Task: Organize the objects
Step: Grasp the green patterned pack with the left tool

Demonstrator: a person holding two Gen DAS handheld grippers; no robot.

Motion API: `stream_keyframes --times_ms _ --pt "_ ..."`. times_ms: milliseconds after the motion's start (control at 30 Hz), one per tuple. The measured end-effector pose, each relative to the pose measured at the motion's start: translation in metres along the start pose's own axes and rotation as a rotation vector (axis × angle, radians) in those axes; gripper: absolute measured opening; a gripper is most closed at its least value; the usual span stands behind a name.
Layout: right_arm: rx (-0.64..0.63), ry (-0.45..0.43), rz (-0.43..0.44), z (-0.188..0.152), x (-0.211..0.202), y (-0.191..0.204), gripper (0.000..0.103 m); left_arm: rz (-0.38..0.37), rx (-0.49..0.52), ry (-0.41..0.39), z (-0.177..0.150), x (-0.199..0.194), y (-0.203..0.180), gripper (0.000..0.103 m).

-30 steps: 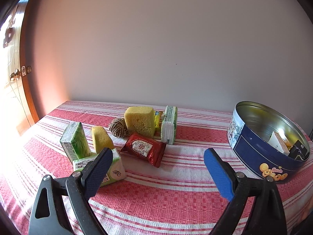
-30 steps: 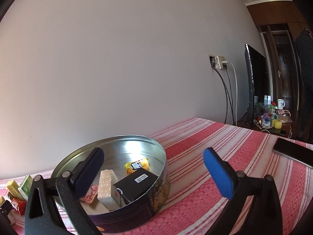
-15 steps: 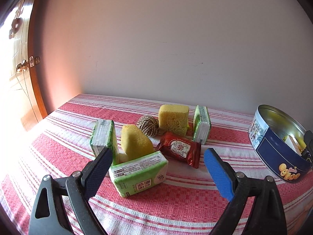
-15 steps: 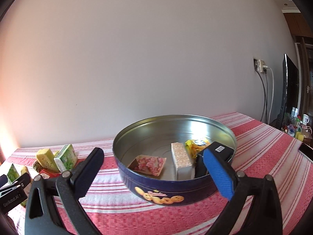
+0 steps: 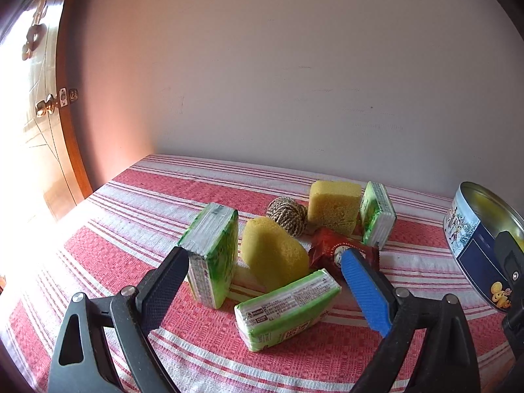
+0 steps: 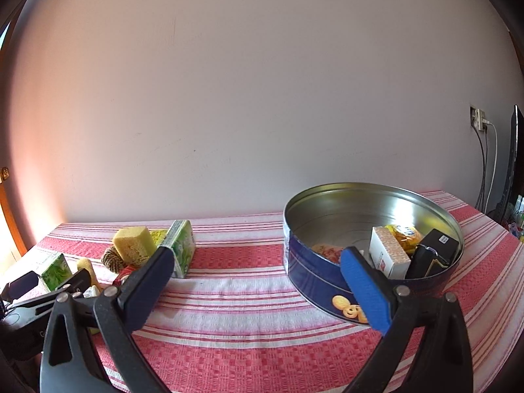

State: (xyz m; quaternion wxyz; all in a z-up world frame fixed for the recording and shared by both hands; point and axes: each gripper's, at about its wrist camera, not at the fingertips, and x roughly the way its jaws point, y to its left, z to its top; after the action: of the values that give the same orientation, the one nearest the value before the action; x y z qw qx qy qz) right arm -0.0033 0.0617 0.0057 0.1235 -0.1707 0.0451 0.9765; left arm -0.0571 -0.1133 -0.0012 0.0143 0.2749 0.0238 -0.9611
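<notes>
No wording can be made out. The lying green pack (image 5: 288, 308), lower centre of the left wrist view, carries small print and a red stamp, and the red packet (image 5: 344, 252) a round label, all too blurred to read.

A plain pale wall (image 5: 294, 82) runs behind the table, which is covered by a red-and-white striped cloth (image 6: 249, 294). At the left stands a wooden door (image 5: 49, 150) with a brass knob (image 5: 44, 108) — strong light washes over it and tints the wall beside it orange. Far right, a socket (image 6: 478, 119) holds plugs with cables (image 6: 488, 170) hanging down, beside a dark flat screen (image 6: 511, 170).
</notes>
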Motion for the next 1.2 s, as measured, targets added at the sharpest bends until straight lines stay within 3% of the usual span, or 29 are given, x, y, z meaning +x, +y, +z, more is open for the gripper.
stream_keyframes --times_ms 367,433,567,667,733,833,1000,1133,1200 --pt "0.016 0.03 0.017 -0.002 0.005 0.005 0.103 0.008 -0.033 0.072 0.01 0.026 0.018 0.096" --pt "0.022 0.035 0.019 -0.002 0.006 0.003 0.103 -0.017 -0.057 0.131 0.012 0.04 0.027 0.096" --pt "0.034 0.043 0.025 -0.003 0.007 0.001 0.103 -0.15 -0.189 0.223 0.014 0.058 0.056 0.096" --pt "0.04 0.055 0.035 -0.003 0.008 0.0 0.103 -0.169 -0.205 0.212 0.015 0.056 0.064 0.093" --pt "0.045 0.062 0.04 -0.003 0.009 -0.001 0.103 -0.182 -0.183 0.198 0.016 0.052 0.063 0.083" --pt "0.056 0.072 0.048 -0.004 0.01 -0.004 0.103 -0.18 -0.145 0.19 0.018 0.05 0.055 0.079" --pt "0.071 0.093 0.061 -0.005 0.012 -0.006 0.103 -0.249 -0.204 0.195 0.023 0.05 0.066 0.078" --pt "0.075 0.099 0.069 -0.005 0.013 -0.007 0.103 -0.229 -0.206 0.205 0.022 0.049 0.069 0.078" --pt "0.075 0.105 0.075 -0.006 0.014 -0.007 0.103 -0.261 -0.226 0.23 0.02 0.049 0.076 0.078"
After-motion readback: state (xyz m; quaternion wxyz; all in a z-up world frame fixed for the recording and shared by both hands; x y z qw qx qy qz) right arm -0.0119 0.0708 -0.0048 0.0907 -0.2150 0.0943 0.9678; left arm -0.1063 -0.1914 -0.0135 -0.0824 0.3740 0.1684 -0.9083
